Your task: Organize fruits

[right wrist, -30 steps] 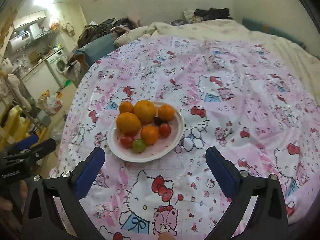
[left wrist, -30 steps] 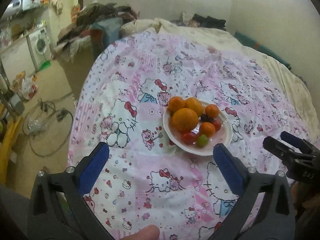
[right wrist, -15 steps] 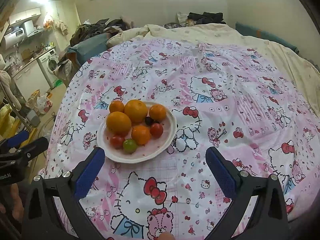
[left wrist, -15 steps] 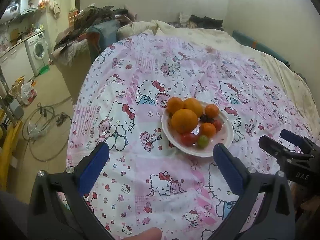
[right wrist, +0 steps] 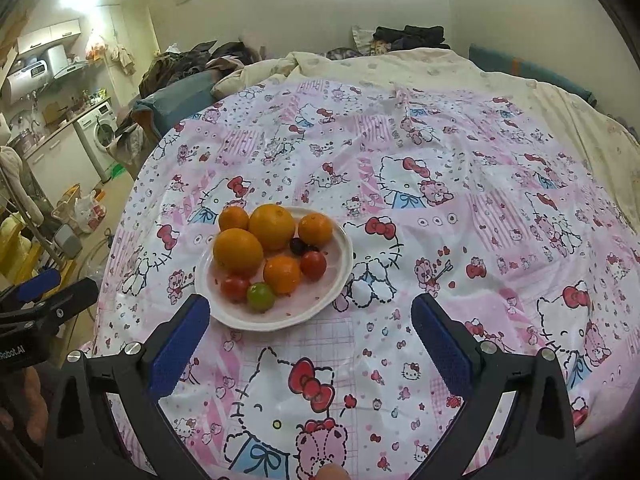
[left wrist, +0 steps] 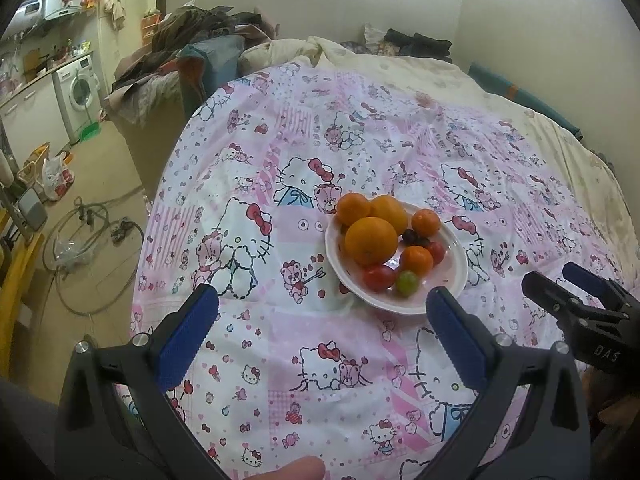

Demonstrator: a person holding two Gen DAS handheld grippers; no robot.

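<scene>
A white plate (left wrist: 456,276) (right wrist: 340,272) sits on a pink cartoon-print bedsheet (left wrist: 312,184) (right wrist: 460,216). It holds several oranges (left wrist: 371,241) (right wrist: 237,250), small red tomatoes (left wrist: 378,277) (right wrist: 313,265), a green one (left wrist: 407,282) (right wrist: 260,297) and dark grapes (left wrist: 409,236) (right wrist: 297,245). My left gripper (left wrist: 322,312) is open and empty, above the sheet just short of the plate. My right gripper (right wrist: 310,318) is open and empty, with its left finger near the plate's front rim. Each gripper shows at the edge of the other's view: the right one (left wrist: 576,292), the left one (right wrist: 48,292).
The bed's left edge drops to a floor with cables (left wrist: 92,236) and bags (left wrist: 56,178). A pile of clothes (left wrist: 188,48) lies at the bed's far left corner, and a washing machine (left wrist: 78,90) stands beyond. A cream duvet (right wrist: 420,68) covers the far side by the wall.
Both grippers have moved a little closer to the plate and lower over the bed. Both stay open and empty. The fruits have not moved.
</scene>
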